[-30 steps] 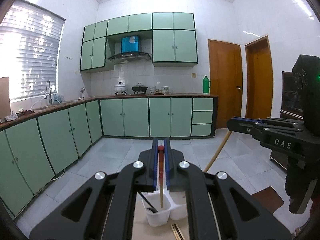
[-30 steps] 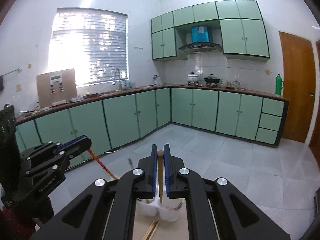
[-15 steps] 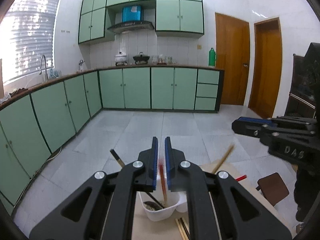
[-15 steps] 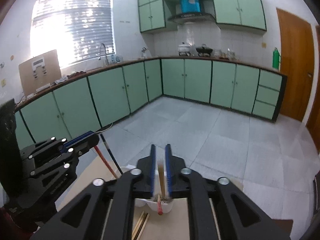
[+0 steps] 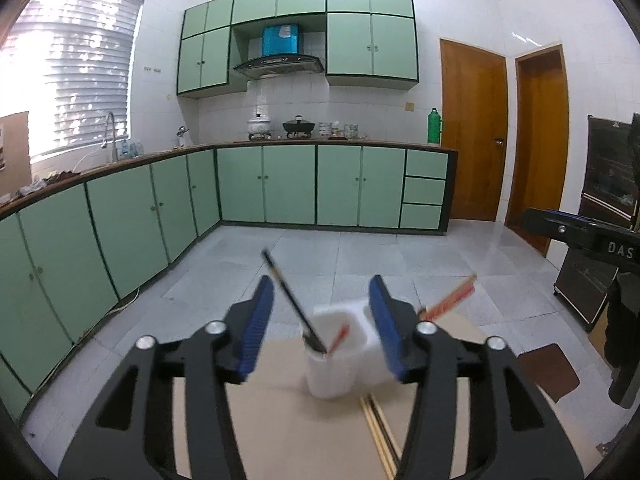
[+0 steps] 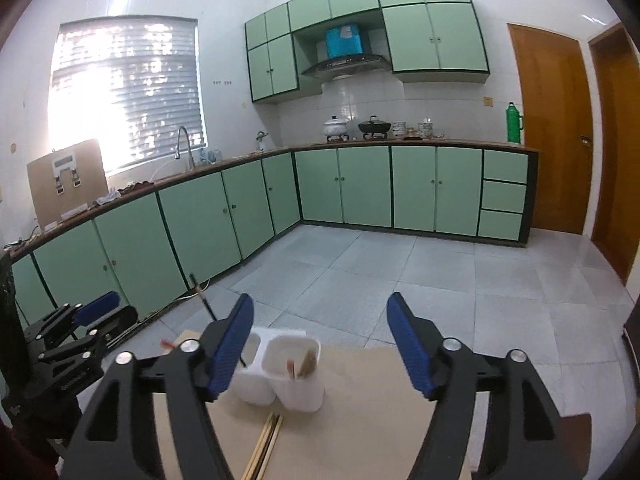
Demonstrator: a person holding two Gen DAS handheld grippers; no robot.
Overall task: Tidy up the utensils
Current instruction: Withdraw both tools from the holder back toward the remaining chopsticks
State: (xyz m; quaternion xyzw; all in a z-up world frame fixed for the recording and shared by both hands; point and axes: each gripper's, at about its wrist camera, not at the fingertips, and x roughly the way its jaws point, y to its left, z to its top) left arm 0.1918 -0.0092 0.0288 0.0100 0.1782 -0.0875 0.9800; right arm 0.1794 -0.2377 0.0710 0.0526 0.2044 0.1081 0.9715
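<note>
One white holder [image 6: 280, 376] with two compartments, three chopsticks standing inside. Two loose chopsticks [image 6: 266, 446] flat on the board, near side.

A two-cup holder [image 5: 340, 356] stands on the bench [image 5: 280, 432] near its far edge, with loose chopsticks [image 5: 380, 436] lying on the bench just before it. In the left wrist view a dark stick [image 5: 290, 300] and another stick [image 5: 338, 338] stand in the near cup. In the right wrist view sticks [image 6: 302, 366] stand in the right cup, with the left tool [image 6: 94, 322] at the holder's left.
</note>
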